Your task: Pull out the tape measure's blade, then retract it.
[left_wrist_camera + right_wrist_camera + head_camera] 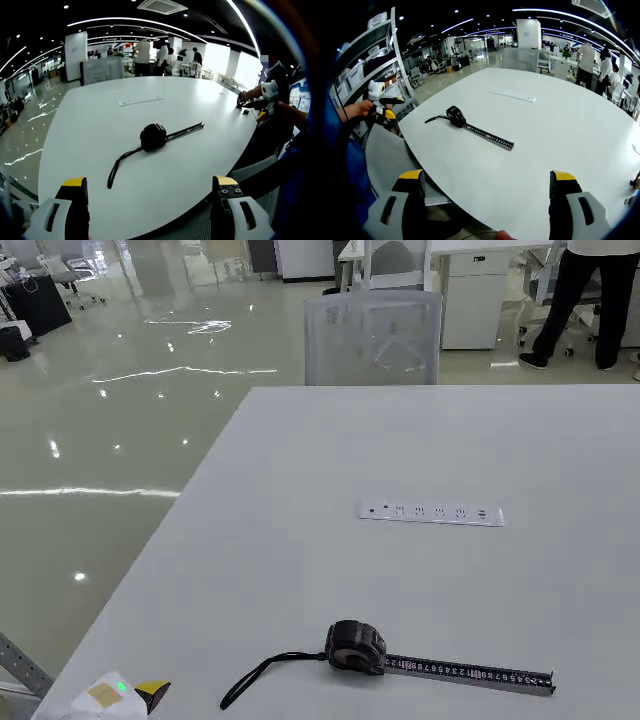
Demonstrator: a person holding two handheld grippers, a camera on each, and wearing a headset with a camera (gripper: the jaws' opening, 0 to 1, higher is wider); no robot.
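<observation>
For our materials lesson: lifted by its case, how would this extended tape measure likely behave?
The tape measure's case looks chunky, probably heavy for its size. The extended blade lies thin and straight, likely to sag. The strap curves loosely, so probably floppy.

Left hand-held gripper white; black jaws tipped yellow; blue sleeve

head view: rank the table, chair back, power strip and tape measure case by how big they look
1. table
2. chair back
3. power strip and tape measure case: about alike in area. The strip is longer but thinner and the case lies nearer the camera, so unranked.
</observation>
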